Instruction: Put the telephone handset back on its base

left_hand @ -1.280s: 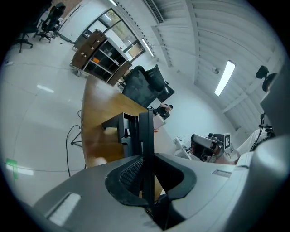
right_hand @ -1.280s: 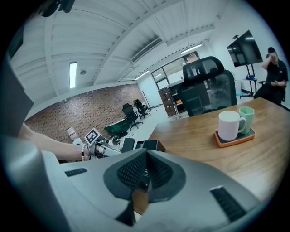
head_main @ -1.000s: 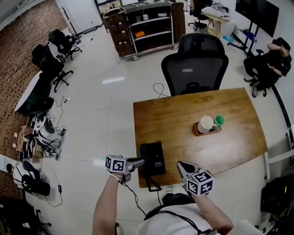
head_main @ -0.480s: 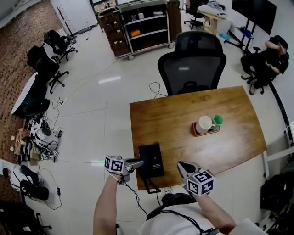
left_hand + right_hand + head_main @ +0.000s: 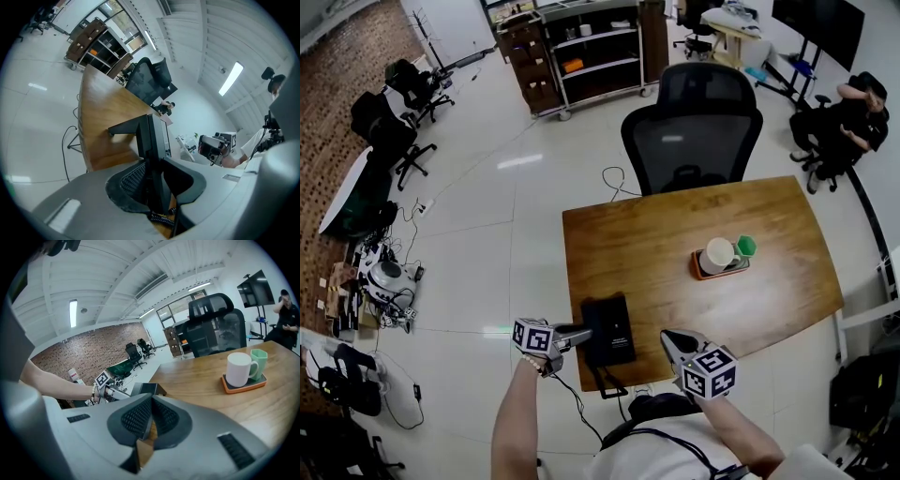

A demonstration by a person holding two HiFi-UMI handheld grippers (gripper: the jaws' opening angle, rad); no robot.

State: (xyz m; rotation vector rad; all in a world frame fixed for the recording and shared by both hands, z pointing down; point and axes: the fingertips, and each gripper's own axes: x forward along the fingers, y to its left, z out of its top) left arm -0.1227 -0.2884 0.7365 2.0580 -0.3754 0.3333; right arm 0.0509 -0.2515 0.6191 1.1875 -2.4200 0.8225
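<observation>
The black telephone base sits at the near left corner of the wooden table. The handset lies along its left side; its coiled cord hangs over the table edge. My left gripper reaches in from the left. In the left gripper view the handset stands edge-on between the jaws of the left gripper, which are opening and no longer squeeze it. My right gripper hovers right of the phone, shut and empty. The right gripper view shows the right gripper with its pads together.
A white mug and a green cup stand on an orange tray at the table's right middle. A black office chair is behind the table. A shelving cart and a seated person are further off.
Both grippers stay in place by the phone. The head view has drifted slightly, so the table sits a little to the left.
</observation>
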